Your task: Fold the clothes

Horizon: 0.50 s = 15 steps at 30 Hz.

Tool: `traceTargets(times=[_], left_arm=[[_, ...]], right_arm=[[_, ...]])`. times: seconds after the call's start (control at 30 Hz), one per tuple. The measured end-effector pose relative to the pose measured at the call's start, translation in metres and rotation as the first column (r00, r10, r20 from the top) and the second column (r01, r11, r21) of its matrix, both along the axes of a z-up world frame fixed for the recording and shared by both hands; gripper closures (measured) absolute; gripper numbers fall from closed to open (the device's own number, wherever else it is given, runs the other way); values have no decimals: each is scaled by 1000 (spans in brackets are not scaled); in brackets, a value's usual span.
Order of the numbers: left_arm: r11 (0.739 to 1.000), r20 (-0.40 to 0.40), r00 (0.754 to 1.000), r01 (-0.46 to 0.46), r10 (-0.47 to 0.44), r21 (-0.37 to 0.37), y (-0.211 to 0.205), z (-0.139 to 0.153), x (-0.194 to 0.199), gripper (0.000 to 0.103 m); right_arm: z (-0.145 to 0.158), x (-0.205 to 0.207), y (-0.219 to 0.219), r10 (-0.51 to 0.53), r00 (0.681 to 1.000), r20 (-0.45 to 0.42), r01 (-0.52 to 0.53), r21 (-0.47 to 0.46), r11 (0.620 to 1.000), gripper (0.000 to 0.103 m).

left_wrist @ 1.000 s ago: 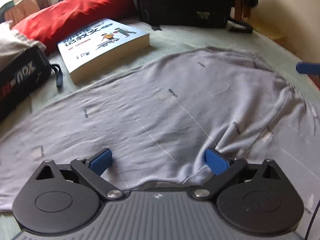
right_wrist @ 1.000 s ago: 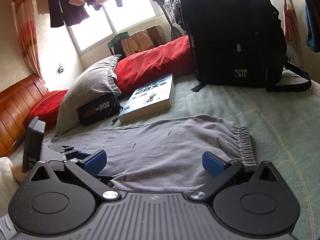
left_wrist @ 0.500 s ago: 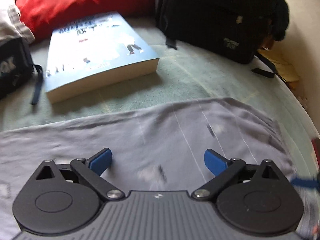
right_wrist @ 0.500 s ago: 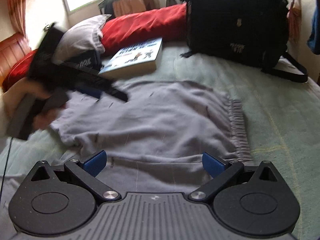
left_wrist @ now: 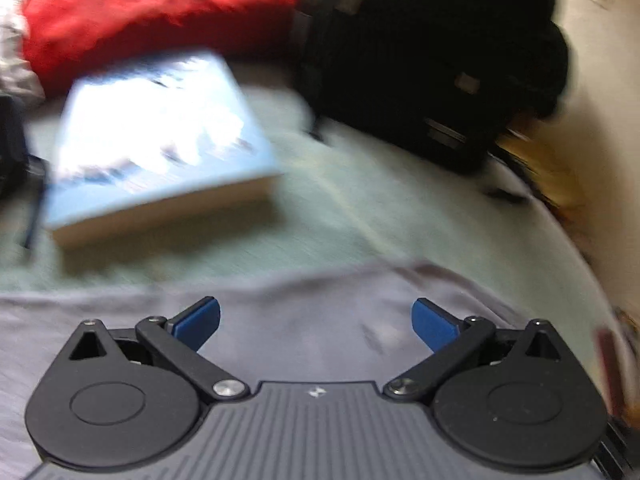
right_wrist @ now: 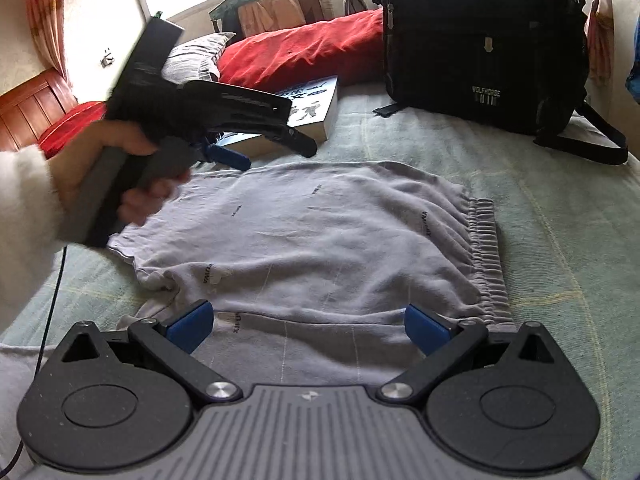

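We are holding the right gripper (right_wrist: 306,326) low over the near edge of the grey shorts (right_wrist: 320,240), blue pads spread wide, nothing between them. The shorts are lying folded on the green bedspread (right_wrist: 560,220), elastic waistband to the gripper's right. Ahead and to its left, our hand (right_wrist: 116,168) is carrying the left gripper (left_wrist: 316,322), likewise gaping and empty, above the garment's far corner; beyond it are lying a book (right_wrist: 312,104) and a black backpack (right_wrist: 480,40)
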<state>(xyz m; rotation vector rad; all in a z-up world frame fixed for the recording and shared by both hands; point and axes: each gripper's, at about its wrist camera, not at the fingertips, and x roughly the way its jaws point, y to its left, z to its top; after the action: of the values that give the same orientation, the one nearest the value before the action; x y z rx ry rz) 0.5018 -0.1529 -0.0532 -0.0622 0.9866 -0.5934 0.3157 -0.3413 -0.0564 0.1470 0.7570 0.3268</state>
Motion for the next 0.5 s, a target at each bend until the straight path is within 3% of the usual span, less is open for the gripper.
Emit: traceTargets(times=[0.07, 0.13, 0.27, 0.4, 0.5], left_arm=[[999, -26, 998, 53, -53, -10, -9, -8, -5, 2], [997, 2, 998, 65, -65, 29, -21, -18, -3, 2], [999, 69, 998, 5, -8, 46, -35, -26, 11, 1], [999, 39, 999, -38, 37, 32, -34, -13, 18, 2], [998, 55, 998, -41, 38, 55, -17, 12, -4, 2]], right_arm=[[0, 0, 0, 2, 1000, 1, -2, 3, 1000, 0], [0, 1, -1, 3, 1000, 2, -3, 6, 1000, 0], [0, 2, -2, 6, 1000, 4, -6, 11, 1000, 0], [0, 3, -2, 9, 1000, 6, -9, 17, 1000, 0], [-1, 6, -5, -10, 1000, -5, 10, 28, 1000, 0]])
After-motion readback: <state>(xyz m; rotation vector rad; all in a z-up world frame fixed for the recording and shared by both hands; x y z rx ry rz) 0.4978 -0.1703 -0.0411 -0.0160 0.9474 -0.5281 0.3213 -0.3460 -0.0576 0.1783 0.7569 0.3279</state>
